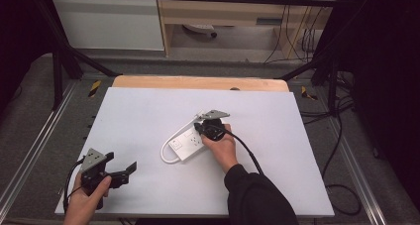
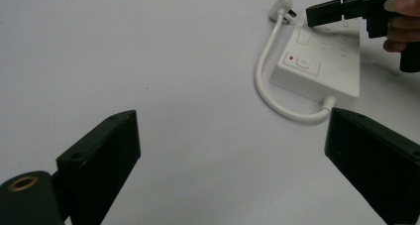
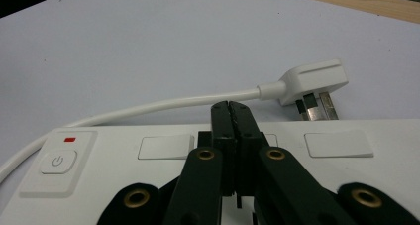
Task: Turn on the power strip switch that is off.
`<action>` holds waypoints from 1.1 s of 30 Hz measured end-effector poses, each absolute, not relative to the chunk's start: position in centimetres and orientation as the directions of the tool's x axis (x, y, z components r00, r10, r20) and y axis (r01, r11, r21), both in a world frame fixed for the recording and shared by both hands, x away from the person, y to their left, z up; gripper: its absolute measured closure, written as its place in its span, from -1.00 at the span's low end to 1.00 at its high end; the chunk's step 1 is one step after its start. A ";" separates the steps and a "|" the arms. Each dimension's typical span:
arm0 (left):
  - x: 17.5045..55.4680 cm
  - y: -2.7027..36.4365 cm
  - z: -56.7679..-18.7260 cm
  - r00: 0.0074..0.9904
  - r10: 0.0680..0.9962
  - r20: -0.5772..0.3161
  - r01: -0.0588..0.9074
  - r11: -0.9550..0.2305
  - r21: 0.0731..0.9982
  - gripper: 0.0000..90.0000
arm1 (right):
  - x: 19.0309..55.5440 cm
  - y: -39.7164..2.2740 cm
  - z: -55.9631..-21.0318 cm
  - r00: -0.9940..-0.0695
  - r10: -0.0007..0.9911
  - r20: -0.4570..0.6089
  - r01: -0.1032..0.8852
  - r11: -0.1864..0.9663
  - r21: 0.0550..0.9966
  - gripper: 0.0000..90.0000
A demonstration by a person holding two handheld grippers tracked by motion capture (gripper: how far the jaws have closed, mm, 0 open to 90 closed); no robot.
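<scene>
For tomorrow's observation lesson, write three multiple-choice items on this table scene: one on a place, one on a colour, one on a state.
1. Where does the white three-pin plug lie?
A. on the white tabletop beside the strip
B. in a socket
C. on the floor

2. What colour is the small mark above the power button on the white plastic power strip?
A. green
B. red
C. blue

3. How do the right gripper's jaws stand?
A. wide apart
B. shut together
C. closed on the cable

Answers: 1 A, its pins lie bare on the tabletop; 2 B, both gripper views show red; 3 B, the right gripper view shows no gap.
</scene>
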State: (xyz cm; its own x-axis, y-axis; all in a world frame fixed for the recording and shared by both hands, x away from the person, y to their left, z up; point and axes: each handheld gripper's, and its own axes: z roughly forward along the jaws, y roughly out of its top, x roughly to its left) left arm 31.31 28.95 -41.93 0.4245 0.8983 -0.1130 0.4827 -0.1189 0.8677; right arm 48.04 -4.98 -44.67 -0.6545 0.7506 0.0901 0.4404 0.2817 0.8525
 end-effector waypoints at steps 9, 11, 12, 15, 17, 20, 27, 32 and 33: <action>31.3 29.0 -41.9 0.422 0.900 -0.112 0.486 -0.120 0.866 -0.84 | 47.7 -4.5 -44.8 -0.664 0.741 0.101 0.442 0.280 0.852 1.00; 31.3 29.0 -41.9 0.421 0.900 -0.113 0.487 -0.119 0.865 -0.84 | 47.5 -4.2 -45.0 -0.668 0.740 0.082 0.433 0.296 0.851 1.00; 31.3 29.0 -41.9 0.421 0.900 -0.112 0.488 -0.121 0.864 -0.84 | 47.5 -4.1 -45.0 -0.666 0.742 0.075 0.430 0.300 0.852 1.00; 31.3 29.0 -42.0 0.419 0.901 -0.112 0.489 -0.120 0.864 -0.84 | 47.7 -4.2 -44.9 -0.666 0.740 0.087 0.434 0.290 0.853 1.00; 31.3 29.0 -41.9 0.417 0.902 -0.112 0.488 -0.118 0.865 -0.84 | 47.9 -4.4 -44.6 -0.657 0.750 0.078 0.432 0.290 0.854 1.00; 31.3 29.0 -42.0 0.419 0.901 -0.115 0.491 -0.118 0.863 -0.84 | 48.2 -4.9 -44.5 -0.649 0.755 0.088 0.440 0.279 0.854 1.00; 31.3 29.0 -42.0 0.419 0.901 -0.114 0.490 -0.118 0.864 -0.84 | 48.1 -4.9 -44.8 -0.649 0.757 0.082 0.435 0.279 0.856 1.00; 31.3 29.0 -42.0 0.419 0.901 -0.114 0.489 -0.118 0.864 -0.84 | 48.1 -4.9 -44.9 -0.645 0.758 0.094 0.437 0.266 0.859 1.00; 31.3 29.0 -42.0 0.420 0.900 -0.114 0.490 -0.119 0.863 -0.84 | 48.1 -4.9 -44.9 -0.646 0.758 0.095 0.438 0.265 0.859 1.00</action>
State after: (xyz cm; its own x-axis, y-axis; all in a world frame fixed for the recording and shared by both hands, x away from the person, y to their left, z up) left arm 31.31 29.04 -41.97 0.4196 0.9005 -0.1143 0.4905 -0.1190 0.8633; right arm 48.13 -4.89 -44.88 -0.6458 0.7575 0.0952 0.4376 0.2651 0.8592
